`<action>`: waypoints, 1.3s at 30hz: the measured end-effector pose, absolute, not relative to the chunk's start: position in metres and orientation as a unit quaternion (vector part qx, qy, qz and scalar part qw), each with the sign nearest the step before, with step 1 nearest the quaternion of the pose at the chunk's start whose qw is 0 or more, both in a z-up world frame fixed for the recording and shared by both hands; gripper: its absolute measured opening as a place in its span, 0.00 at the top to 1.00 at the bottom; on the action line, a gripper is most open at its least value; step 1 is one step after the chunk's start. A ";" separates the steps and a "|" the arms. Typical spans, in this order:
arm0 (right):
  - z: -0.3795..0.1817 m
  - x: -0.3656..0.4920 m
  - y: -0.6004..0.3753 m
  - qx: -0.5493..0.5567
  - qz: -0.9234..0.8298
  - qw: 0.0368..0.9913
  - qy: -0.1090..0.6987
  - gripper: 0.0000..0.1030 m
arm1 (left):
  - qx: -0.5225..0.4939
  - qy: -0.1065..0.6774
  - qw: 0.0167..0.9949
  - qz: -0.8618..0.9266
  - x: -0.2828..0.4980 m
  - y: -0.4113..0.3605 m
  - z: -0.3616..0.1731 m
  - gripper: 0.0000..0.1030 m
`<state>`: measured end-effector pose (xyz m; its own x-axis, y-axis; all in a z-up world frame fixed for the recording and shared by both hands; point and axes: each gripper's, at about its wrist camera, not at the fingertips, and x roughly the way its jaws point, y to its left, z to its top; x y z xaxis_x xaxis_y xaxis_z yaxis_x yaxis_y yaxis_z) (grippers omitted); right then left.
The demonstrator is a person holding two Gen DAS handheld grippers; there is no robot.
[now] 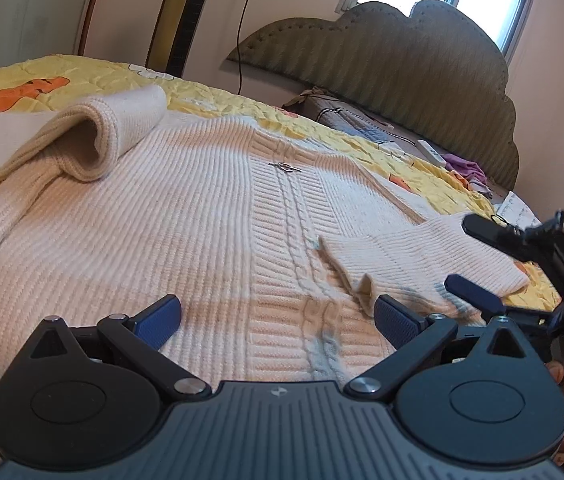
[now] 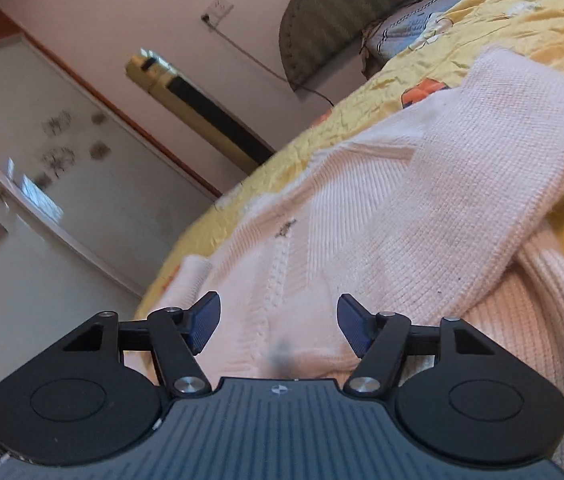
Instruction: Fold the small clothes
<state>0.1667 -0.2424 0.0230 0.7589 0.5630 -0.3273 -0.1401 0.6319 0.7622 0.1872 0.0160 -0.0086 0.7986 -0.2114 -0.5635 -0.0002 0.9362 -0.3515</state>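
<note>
A cream ribbed knit sweater [image 1: 186, 216] lies spread on the bed, with a cable stripe down its middle. One sleeve [image 1: 94, 132] is folded in at the upper left. The other sleeve [image 1: 421, 256] lies folded across the right side. My left gripper [image 1: 278, 318] is open and empty, low over the sweater's hem. My right gripper [image 1: 477, 256] shows at the right edge, open, around the folded sleeve's edge. In the right wrist view the right gripper [image 2: 278, 328] is open just above the sweater [image 2: 361, 240], with a sleeve [image 2: 481, 152] lying across it.
The sweater lies on a yellow quilt [image 1: 242, 108] with orange prints. A green padded headboard [image 1: 401, 60], a pillow [image 1: 353, 120], a remote [image 1: 431, 151] and purple cloth [image 1: 465, 166] are at the far end. A wall, a cable and a door [image 2: 62, 184] stand beside the bed.
</note>
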 end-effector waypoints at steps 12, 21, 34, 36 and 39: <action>0.000 0.128 -0.289 0.504 0.197 0.803 0.249 0.39 | -0.400 0.406 0.812 -0.125 0.241 -0.003 -0.012 0.00; -0.015 0.155 -0.291 0.511 0.189 0.798 0.257 0.37 | -0.399 0.410 0.818 -0.058 0.282 -0.039 -0.009 0.01; -0.016 0.145 -0.309 0.545 0.150 0.801 0.196 0.37 | -0.278 0.402 0.873 -0.018 0.275 -0.051 0.011 0.91; -0.014 0.148 -0.306 0.536 0.151 0.806 0.200 0.37 | -0.267 0.376 0.887 -0.037 0.272 -0.044 0.026 0.95; -0.011 0.148 -0.307 0.529 0.150 0.813 0.191 0.37 | -0.239 0.312 0.918 -0.044 0.262 -0.021 0.058 0.95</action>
<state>0.1477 -0.3068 -0.0107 0.8821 0.4458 -0.1524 -0.0413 0.3954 0.9176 0.2618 -0.0215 0.0580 0.8013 -0.2302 -0.5523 -0.0687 0.8815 -0.4671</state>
